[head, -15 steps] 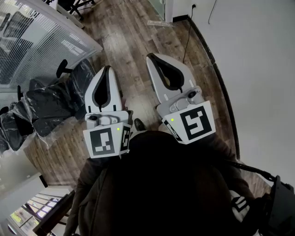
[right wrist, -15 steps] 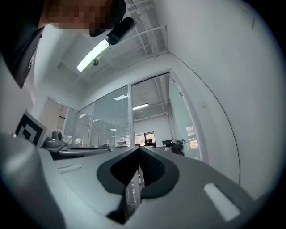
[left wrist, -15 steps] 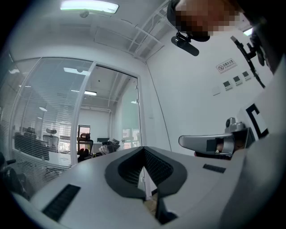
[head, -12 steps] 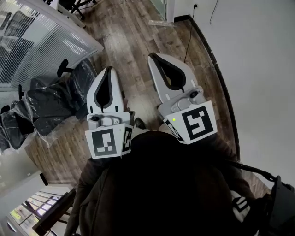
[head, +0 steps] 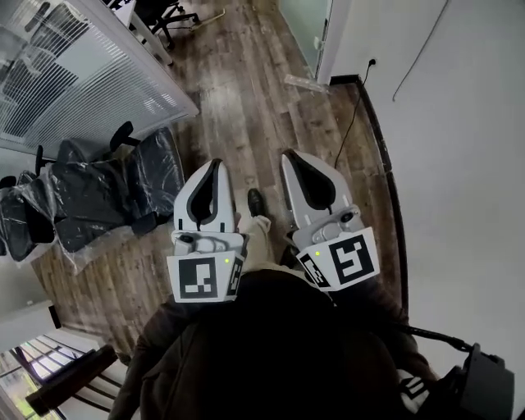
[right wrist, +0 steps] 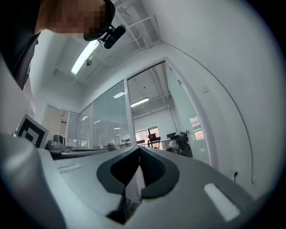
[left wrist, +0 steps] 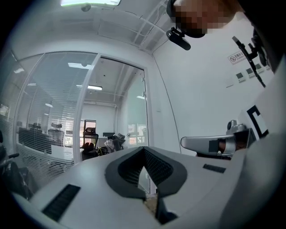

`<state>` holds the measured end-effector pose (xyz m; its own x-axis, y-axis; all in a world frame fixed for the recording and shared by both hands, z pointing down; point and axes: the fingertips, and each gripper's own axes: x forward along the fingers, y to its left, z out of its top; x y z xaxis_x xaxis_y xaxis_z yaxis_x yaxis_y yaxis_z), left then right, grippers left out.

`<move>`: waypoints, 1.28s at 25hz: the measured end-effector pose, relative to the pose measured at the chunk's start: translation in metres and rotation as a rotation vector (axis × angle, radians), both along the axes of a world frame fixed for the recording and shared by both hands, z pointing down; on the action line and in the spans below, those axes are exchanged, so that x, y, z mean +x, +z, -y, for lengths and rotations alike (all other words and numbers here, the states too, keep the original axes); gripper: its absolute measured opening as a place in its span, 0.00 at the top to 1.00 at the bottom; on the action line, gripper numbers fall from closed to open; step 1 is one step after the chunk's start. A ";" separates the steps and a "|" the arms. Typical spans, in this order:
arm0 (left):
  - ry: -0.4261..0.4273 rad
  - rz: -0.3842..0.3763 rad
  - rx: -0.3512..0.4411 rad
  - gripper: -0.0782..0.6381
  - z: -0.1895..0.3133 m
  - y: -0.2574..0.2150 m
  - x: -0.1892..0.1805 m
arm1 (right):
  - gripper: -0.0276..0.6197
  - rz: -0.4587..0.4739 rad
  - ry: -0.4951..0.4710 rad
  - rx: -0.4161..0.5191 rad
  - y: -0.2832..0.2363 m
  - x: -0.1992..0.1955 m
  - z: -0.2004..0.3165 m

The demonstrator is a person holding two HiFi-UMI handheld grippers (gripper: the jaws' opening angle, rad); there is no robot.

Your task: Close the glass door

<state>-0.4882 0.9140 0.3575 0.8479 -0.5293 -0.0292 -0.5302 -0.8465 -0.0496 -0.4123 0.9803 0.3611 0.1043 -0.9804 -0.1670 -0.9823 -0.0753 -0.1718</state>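
Above the wooden floor (head: 246, 98), left gripper (head: 216, 164) and right gripper (head: 289, 157) are closed, empty, facing the glass door (left wrist: 136, 112).

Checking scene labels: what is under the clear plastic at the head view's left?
Black office chairs, side by side; their bases and wheels are hidden.

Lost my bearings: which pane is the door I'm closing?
Follow the white wall on the right to the far end of the wood floor. The glass door stands there beside it: a plain greenish pane, unlike the blind-covered partition on the left.
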 end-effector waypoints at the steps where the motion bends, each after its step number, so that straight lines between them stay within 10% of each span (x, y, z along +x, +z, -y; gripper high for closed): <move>1: -0.003 -0.005 -0.007 0.90 0.014 0.003 0.007 | 0.95 -0.003 -0.002 -0.003 0.002 0.007 0.013; 15: -0.027 -0.054 -0.073 0.90 0.329 -0.037 0.181 | 0.95 -0.031 -0.027 -0.058 -0.044 0.177 0.324; 32: 0.022 0.004 -0.072 0.90 0.535 -0.028 0.389 | 0.95 -0.037 0.034 -0.035 -0.044 0.384 0.527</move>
<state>-0.0995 0.3790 0.3297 0.8595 -0.5111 0.0120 -0.5112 -0.8594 0.0101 -0.0283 0.4534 0.3170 0.1322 -0.9817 -0.1368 -0.9847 -0.1143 -0.1316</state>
